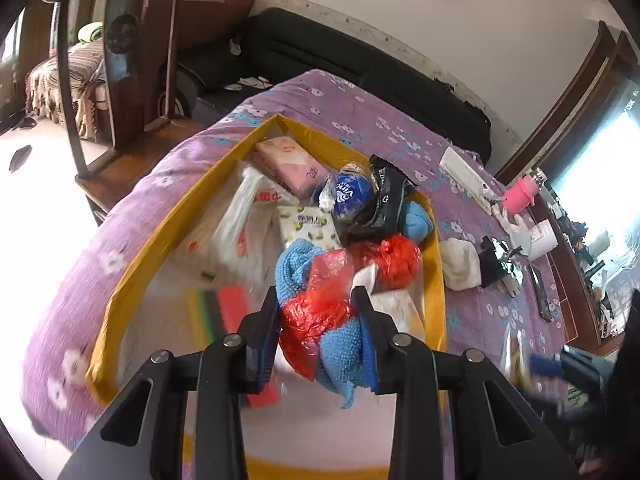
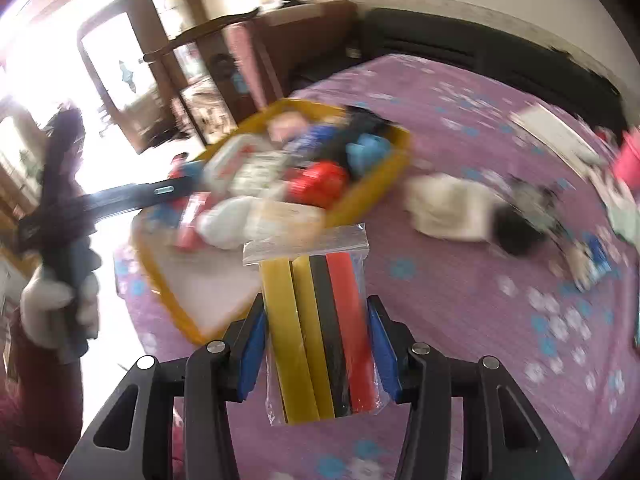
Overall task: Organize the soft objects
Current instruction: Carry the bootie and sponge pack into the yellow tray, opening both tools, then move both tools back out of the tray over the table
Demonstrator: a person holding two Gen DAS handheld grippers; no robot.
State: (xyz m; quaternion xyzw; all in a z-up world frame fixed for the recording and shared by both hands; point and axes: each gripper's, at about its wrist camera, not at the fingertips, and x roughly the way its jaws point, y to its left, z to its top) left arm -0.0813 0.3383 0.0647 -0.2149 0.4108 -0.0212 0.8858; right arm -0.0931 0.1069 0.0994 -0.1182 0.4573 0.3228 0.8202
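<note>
The yellow-rimmed shallow cardboard tray is where the soft objects are gathered, and it lies on the purple flower-printed bedspread, filling the middle of the left wrist view. It is already crowded toward its 1 o'clock corner: a pink tissue packet, a blue-and-white wrapped pack, a black snack wrapper and a crumpled red plastic bag are packed together there, probably so that the nearer floor stays free.

The left gripper is held over the tray's near end, its jaws nearly closed and pressed on a bundle of blue knitted cloth and red plastic film; the tight pinch suits limp material that would otherwise slip out.

The right gripper is clamped on a clear zip bag of yellow, black and red foam strips, gripped across its width so that the strips stay stacked. In its view the tray sits toward 11 o'clock, so the bag seems headed there.

A white folded cloth is left on the bedspread just beside the tray's 3 o'clock wall, apparently awaiting collection.
</note>
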